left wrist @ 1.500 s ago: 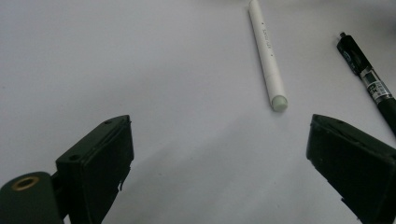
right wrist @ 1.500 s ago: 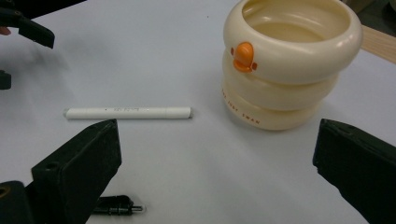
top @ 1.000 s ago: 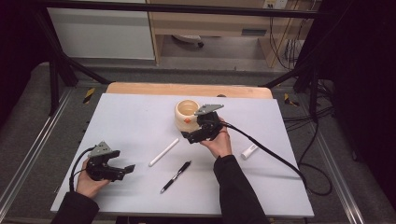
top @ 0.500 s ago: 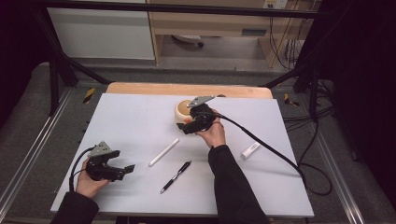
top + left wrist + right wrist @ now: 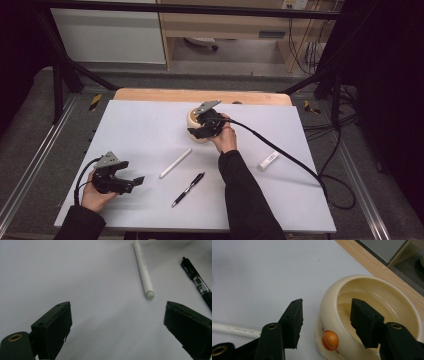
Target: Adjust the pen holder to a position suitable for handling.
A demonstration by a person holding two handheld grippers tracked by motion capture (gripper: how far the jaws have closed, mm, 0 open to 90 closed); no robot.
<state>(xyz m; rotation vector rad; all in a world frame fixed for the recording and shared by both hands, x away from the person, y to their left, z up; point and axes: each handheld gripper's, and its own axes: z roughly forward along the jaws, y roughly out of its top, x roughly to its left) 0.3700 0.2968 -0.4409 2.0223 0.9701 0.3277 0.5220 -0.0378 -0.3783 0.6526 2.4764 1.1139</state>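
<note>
Two tools | right tool (image 5: 325, 322) closing astride bowl (image 5: 362, 287) wall | contact unclear

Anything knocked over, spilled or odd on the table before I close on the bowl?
Nothing stands out. The cream bowl sits upright and looks empty, its wall between the right gripper jaws, which have just been closing. The white pen, black pen and small white tube lie flat, apart.
</note>
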